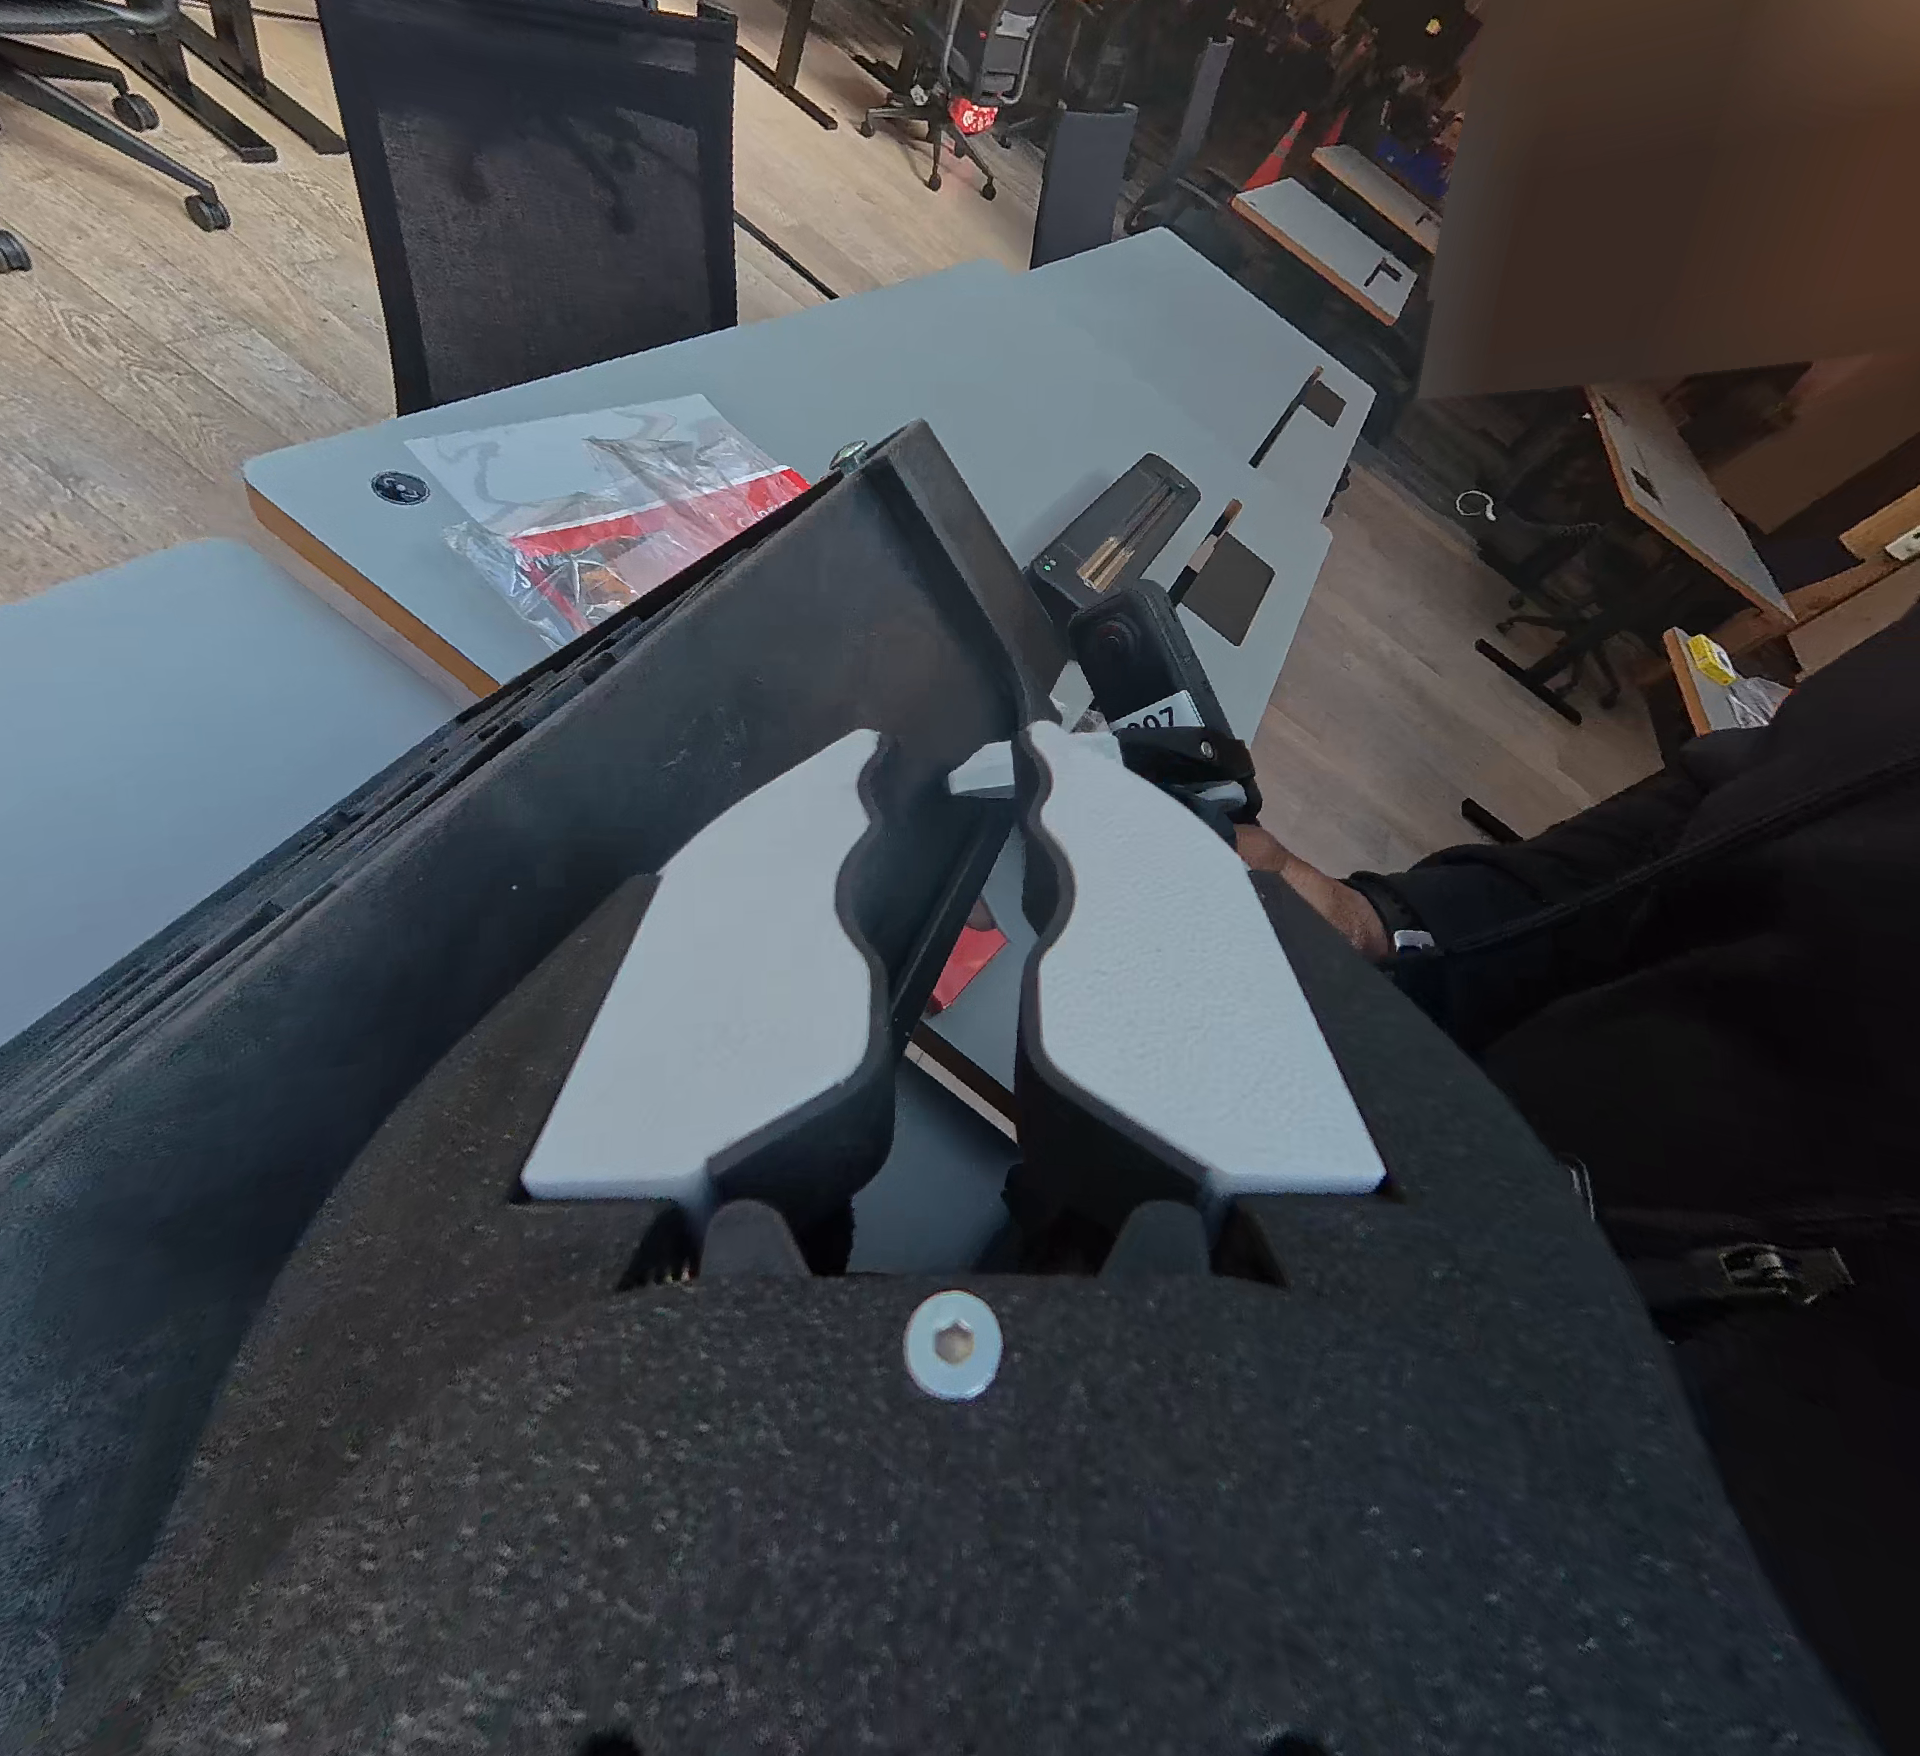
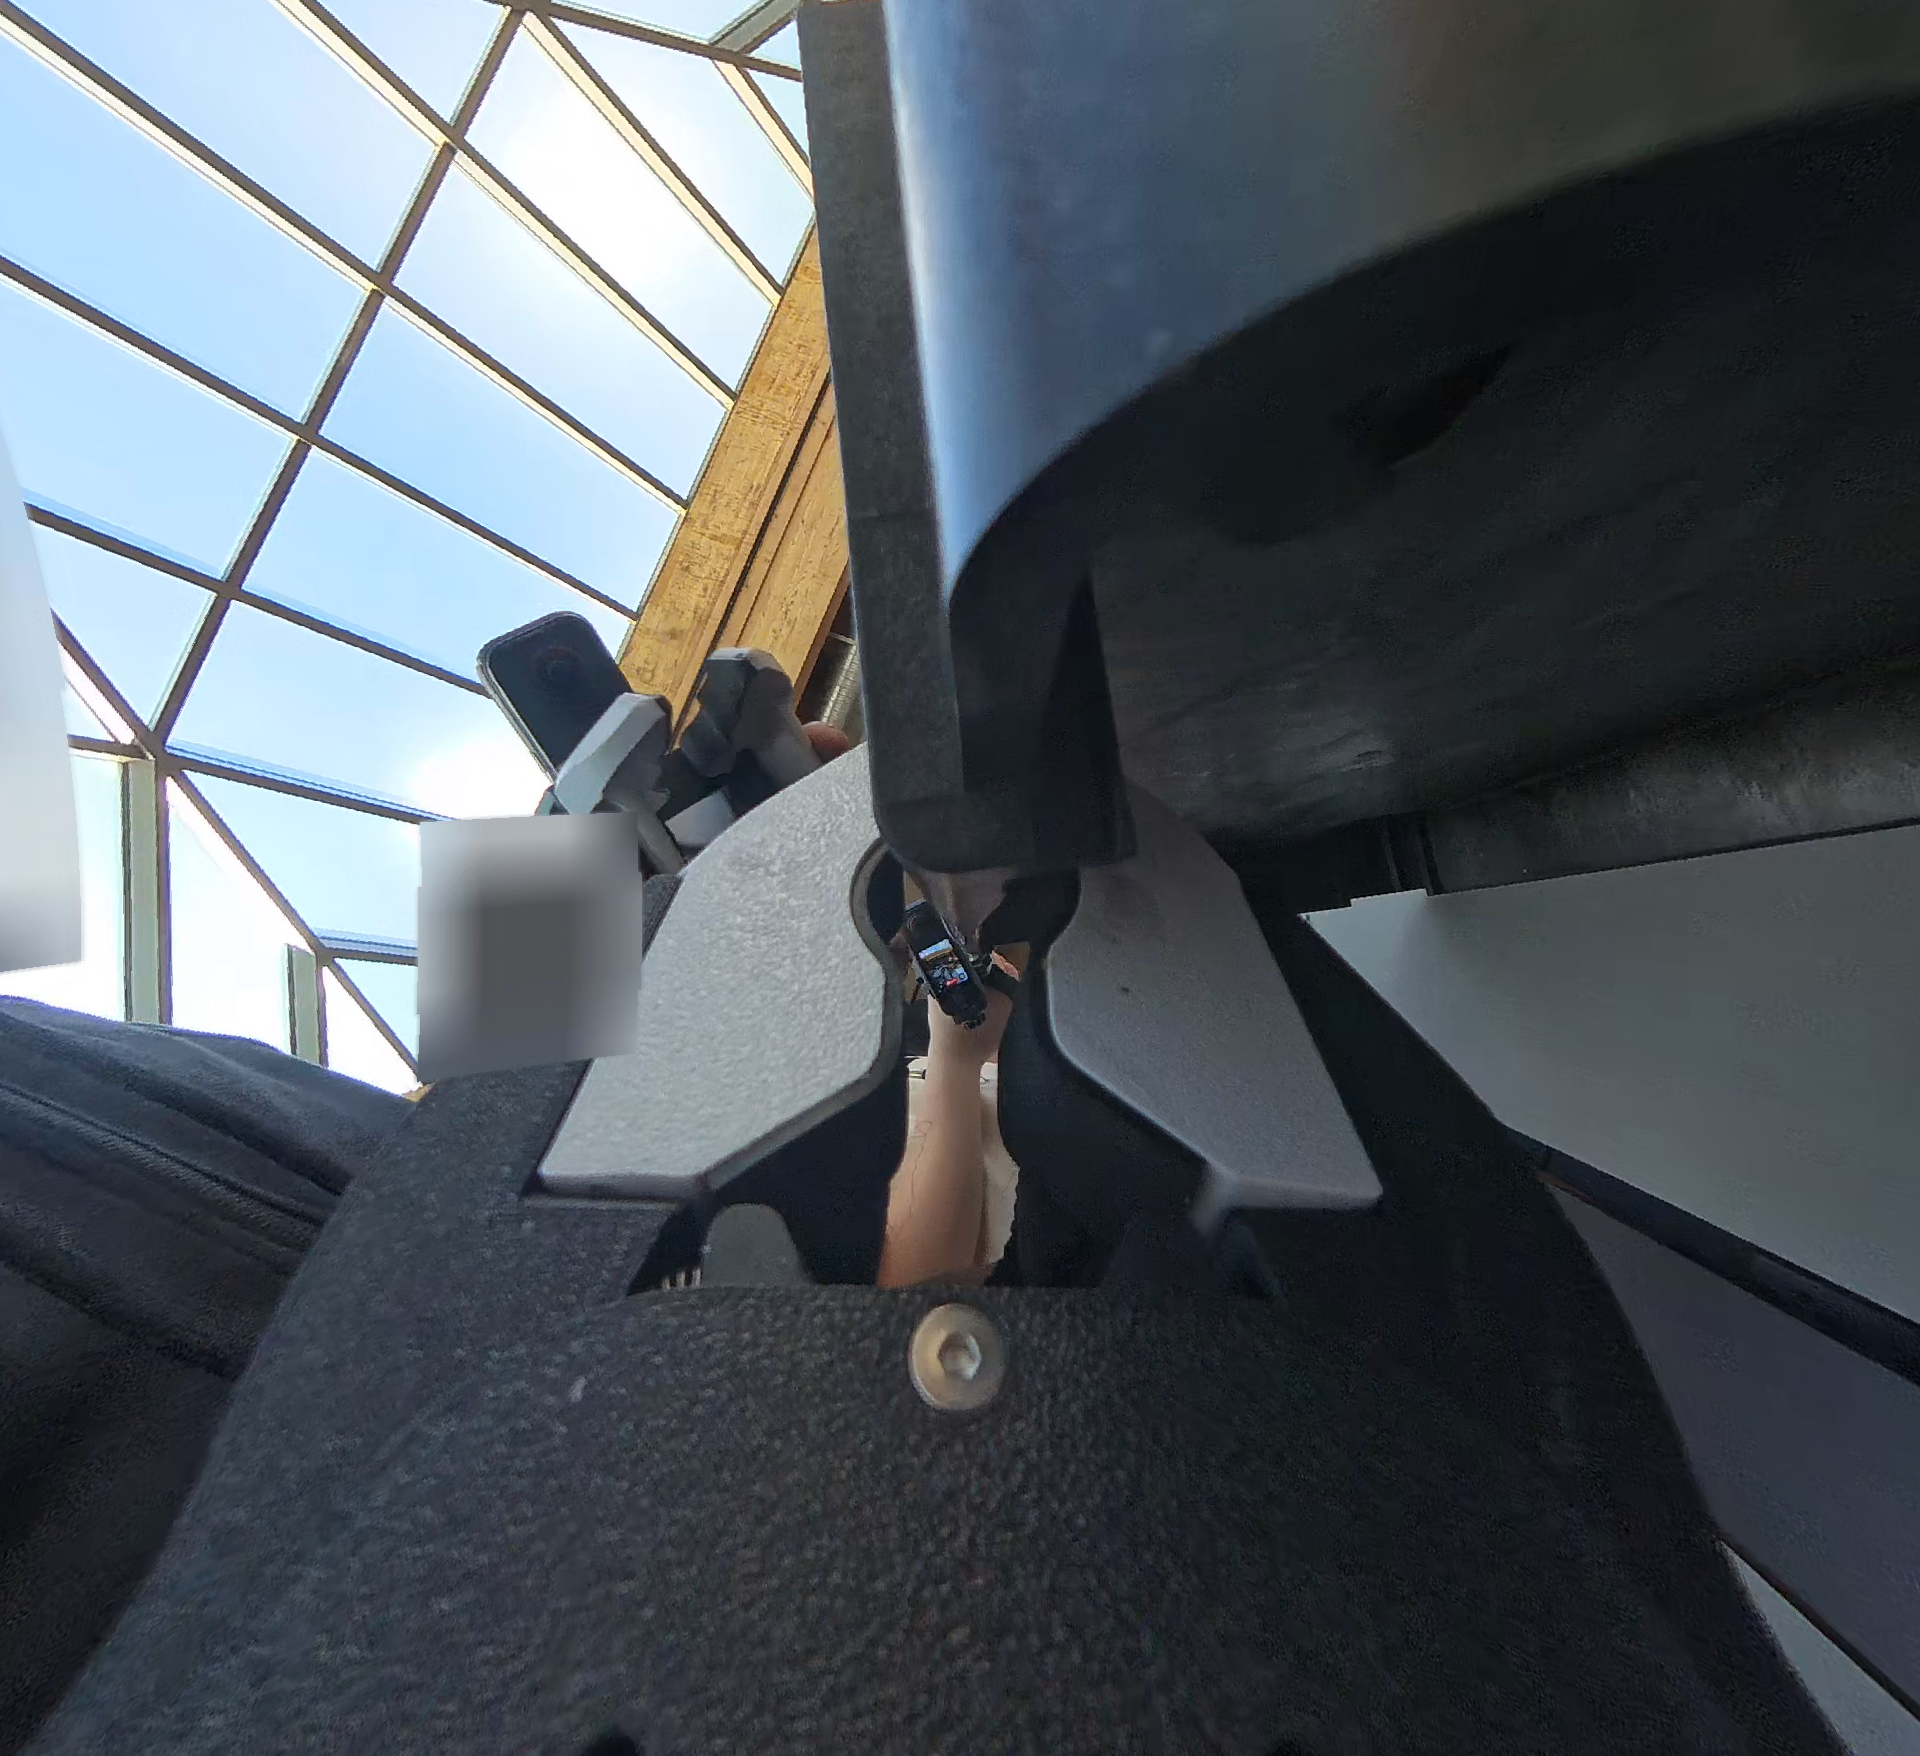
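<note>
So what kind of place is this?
Probably an open-plan office: rows of grey-topped desks, black mesh office chairs on wood-look flooring, and a glass-paned skylight roof overhead.

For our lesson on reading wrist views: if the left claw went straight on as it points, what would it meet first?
The black panel: its raised edge already sits between the fingers of the left claw, so it would press into that at once. How deep is unclear.

Wood-plank floor [image 1: 156, 335], grey desks [image 1: 935, 356], mesh office chairs [image 1: 540, 200] — overhead, a glass roof [image 2: 364, 304] (blue sky beyond).
</note>
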The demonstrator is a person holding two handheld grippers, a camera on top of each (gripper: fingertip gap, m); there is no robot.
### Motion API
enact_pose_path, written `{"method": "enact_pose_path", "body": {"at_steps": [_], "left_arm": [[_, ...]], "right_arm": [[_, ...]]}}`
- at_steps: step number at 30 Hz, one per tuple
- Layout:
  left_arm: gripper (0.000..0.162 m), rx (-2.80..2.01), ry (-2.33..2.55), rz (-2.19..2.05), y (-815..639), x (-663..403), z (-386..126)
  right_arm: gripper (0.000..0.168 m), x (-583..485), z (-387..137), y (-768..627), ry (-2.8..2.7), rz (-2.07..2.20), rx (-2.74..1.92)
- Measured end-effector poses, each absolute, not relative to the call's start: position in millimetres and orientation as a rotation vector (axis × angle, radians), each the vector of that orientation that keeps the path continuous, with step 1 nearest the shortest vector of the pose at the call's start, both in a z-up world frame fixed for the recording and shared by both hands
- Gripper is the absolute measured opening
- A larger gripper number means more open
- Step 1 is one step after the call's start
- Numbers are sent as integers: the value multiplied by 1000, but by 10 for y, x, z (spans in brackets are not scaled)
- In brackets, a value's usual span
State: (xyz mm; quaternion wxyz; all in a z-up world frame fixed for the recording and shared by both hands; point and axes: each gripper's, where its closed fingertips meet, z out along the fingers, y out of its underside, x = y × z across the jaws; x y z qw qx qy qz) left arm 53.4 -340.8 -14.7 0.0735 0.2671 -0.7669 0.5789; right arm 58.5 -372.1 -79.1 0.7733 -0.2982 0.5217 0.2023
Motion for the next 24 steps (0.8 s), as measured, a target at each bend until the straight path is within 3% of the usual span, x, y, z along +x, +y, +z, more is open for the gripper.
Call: {"method": "enact_pose_path", "body": {"at_steps": [17, 24], "left_arm": [[22, 997, -2325, 1736, -2958, 438, -419], [30, 1026, -2526, 1794, -2763, 468, -484]], "right_arm": [[16, 586, -791, -3714, 1141, 439, -639], [15, 592, -788, -3714, 1147, 443, -631]]}}
